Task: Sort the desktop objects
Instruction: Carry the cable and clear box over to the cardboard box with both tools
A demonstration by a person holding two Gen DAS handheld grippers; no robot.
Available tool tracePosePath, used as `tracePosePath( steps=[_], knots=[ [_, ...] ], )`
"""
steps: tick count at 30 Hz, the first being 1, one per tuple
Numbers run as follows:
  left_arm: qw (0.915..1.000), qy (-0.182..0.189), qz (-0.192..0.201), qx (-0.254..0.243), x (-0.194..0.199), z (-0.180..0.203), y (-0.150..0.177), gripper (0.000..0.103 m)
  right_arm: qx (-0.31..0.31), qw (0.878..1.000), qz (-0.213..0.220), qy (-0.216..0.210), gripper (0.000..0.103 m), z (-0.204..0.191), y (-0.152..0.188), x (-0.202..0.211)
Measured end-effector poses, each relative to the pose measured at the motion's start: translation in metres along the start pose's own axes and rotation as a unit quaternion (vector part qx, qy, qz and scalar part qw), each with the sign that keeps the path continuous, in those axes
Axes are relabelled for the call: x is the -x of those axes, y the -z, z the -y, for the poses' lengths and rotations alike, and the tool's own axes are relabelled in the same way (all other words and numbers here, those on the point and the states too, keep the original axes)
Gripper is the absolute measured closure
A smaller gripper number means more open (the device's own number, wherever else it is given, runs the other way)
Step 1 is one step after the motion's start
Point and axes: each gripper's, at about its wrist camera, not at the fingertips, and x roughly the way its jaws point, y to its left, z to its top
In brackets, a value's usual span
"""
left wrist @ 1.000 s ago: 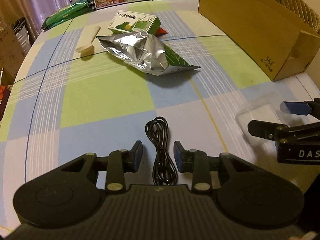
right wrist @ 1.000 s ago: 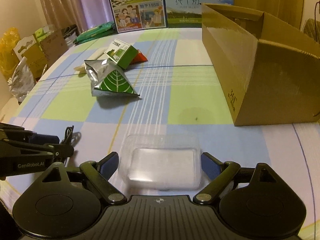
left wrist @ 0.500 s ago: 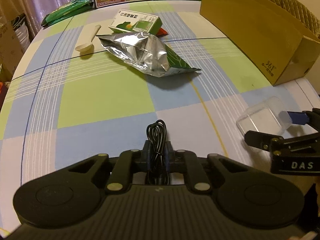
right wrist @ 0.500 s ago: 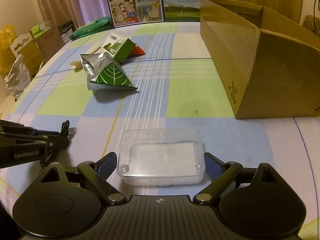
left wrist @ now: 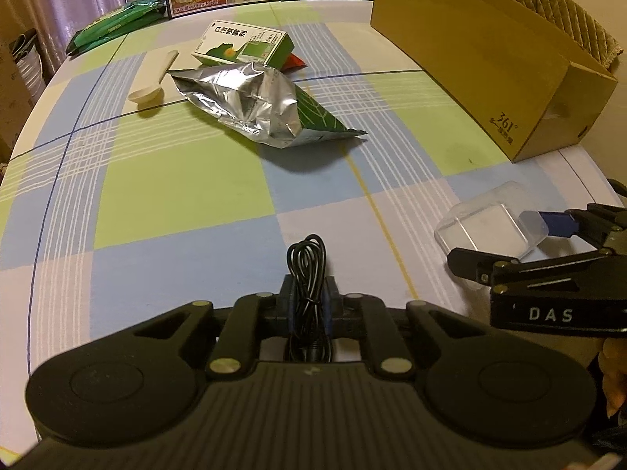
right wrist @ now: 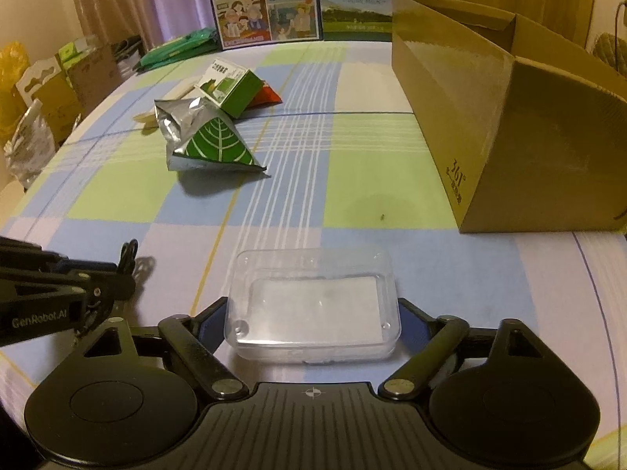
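A coiled black cable [left wrist: 306, 258] sticks out from between the fingers of my left gripper [left wrist: 307, 293], which is shut on it just above the checked tablecloth. From the right wrist view the cable's loop [right wrist: 129, 252] shows at that gripper's tip, at the left. A clear plastic box [right wrist: 313, 297] sits between the blue pads of my right gripper [right wrist: 313, 319], and both pads press its short sides. In the left wrist view the clear box [left wrist: 486, 227] hangs tilted in the right gripper [left wrist: 505, 241], at the right.
An open cardboard box [left wrist: 490, 62] stands at the back right. A crumpled foil bag [left wrist: 254, 105], a green carton [left wrist: 243, 43], a cream spoon [left wrist: 153, 78] and a red packet [left wrist: 294, 63] lie mid-table. A green pack [left wrist: 117, 27] and milk cartons sit at the far edge.
My left gripper went from open around the cable to shut on it and has lifted it. The right gripper closed on the clear box, which now sits raised and tilted.
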Motion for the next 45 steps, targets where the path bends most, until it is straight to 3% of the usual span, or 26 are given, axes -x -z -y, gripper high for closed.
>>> tracePosePath(
  steps=[23,45],
  knots=[
    [0.9995,-0.006,0.031,-0.002,0.051,0.01,-0.01,0.093,0.02,0.998,0.06,-0.008,0.02,-0.013,-0.008,0.046],
    [0.9963,0.016,0.081,-0.024,0.103,0.049,-0.027,0.093,-0.015,0.992,0.122,0.014,0.02,0.023,-0.032,0.118]
  ],
)
